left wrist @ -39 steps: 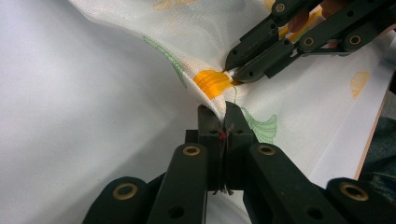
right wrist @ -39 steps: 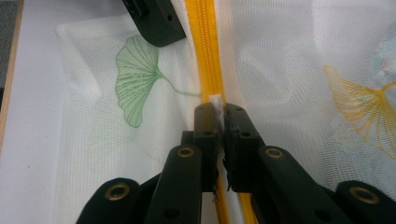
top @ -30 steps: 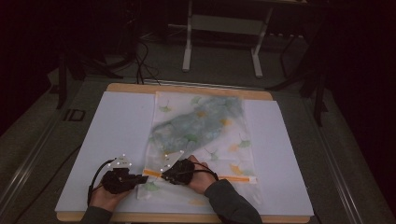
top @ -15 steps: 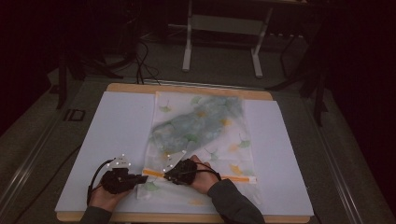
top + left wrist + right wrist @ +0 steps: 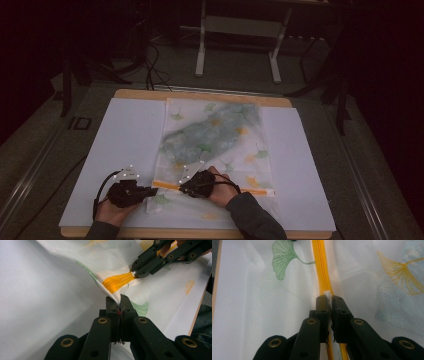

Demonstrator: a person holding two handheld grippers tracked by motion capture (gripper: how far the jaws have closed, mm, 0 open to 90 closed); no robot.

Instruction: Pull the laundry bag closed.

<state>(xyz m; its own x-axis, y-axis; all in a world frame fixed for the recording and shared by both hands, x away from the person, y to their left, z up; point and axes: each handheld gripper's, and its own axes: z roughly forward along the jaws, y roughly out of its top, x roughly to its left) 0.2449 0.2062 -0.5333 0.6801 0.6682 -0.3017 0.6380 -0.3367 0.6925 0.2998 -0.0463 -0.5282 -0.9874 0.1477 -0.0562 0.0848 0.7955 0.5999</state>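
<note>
From here I see both forearms come in from the near edge of the counter (image 5: 130, 130), hands close together at the near left of the mesh bag (image 5: 215, 135); the bag lies flat on the white sheet (image 5: 300, 165), its orange zipper (image 5: 167, 185) running left to right along the near end. My left gripper (image 5: 150, 190) lies low, pointing right, its hand (image 5: 112, 210) under it; its fingers (image 5: 111, 305) are pressed together on the bag's left corner, lifting the mesh just beside the zipper's end. My right gripper (image 5: 182, 189) points left toward it, wrist bent inward, hand (image 5: 217, 187) on top; its fingers (image 5: 322, 306) are clamped on the white zipper pull (image 5: 327, 293), atop the orange band.
</note>
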